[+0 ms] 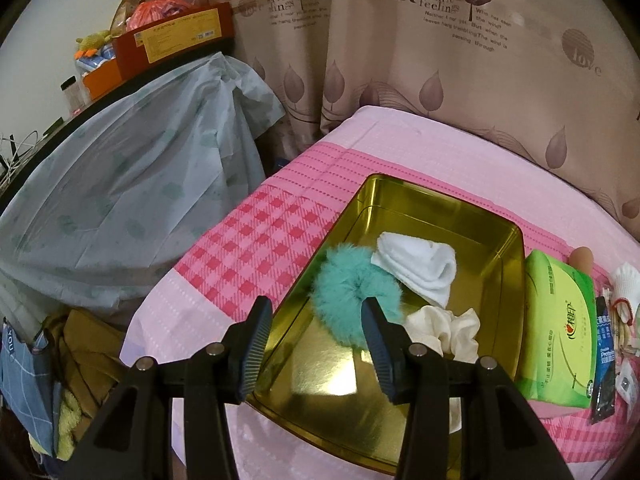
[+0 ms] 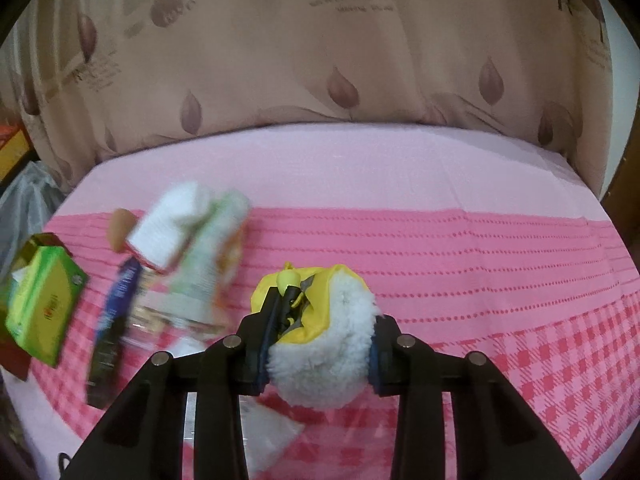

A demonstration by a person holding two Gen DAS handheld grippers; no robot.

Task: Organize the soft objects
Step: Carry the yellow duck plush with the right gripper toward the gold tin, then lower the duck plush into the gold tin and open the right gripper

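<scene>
At the lower centre of my right view, the right tongs point(image 2: 318, 354) were clamped on a yellow pouch with white fleece point(image 2: 320, 344), held above the pink bed cover point(image 2: 460, 248). In my left view the teal fluffy scrunchie point(image 1: 344, 292), folded white cloth point(image 1: 420, 272) and cream scrunchie point(image 1: 444, 330) lay together in the gold tin point(image 1: 420, 208). My left tongs point(image 1: 316, 348) stood apart over the tin's near left side, gripping nothing, with a green tissue pack point(image 1: 556, 332) just right of it.
</scene>
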